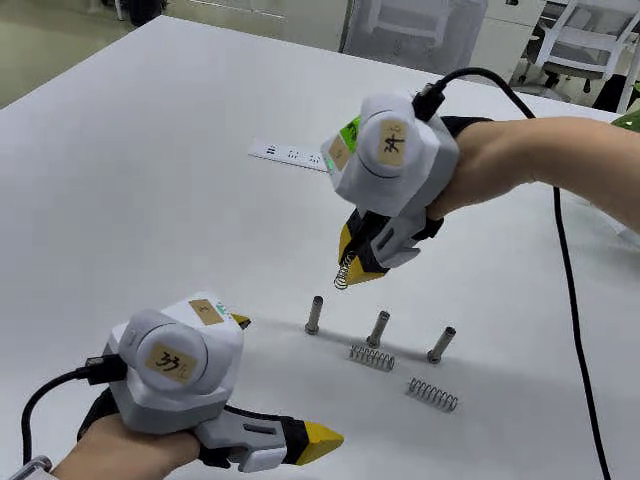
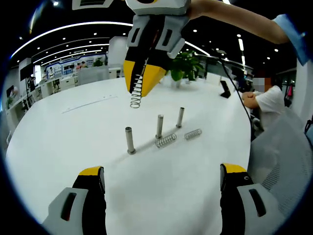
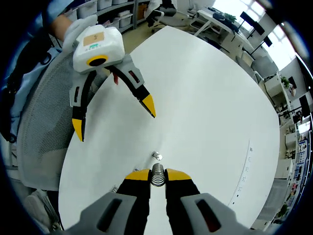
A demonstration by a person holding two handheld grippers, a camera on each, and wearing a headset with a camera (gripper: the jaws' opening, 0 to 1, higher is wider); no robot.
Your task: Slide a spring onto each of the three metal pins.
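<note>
Just now the grey-and-white right gripper (image 1: 352, 268) with yellow-tipped jaws is pinching a thin, silvery coiled wire spring (image 1: 345, 272) by its upper turns, jaws closed on it, so the lower coils are dangling free above the matte white tabletop (image 1: 150, 170). Three short, smooth, cylindrical metal pins (image 1: 378, 328) are standing upright in a row, all bare. The spring is hanging near the left-end pin (image 1: 314, 315), above it and not touching. Two loose springs (image 1: 372, 357) are lying on their sides just beside the pins. The left gripper (image 1: 289, 379) is hovering low on the near side, jaws spread wide and holding nothing. The spring is looking feather-light, floppy sideways and probably easy to crush, so gripping the top turns gently is leaving its open lower end clear for the pin.
</note>
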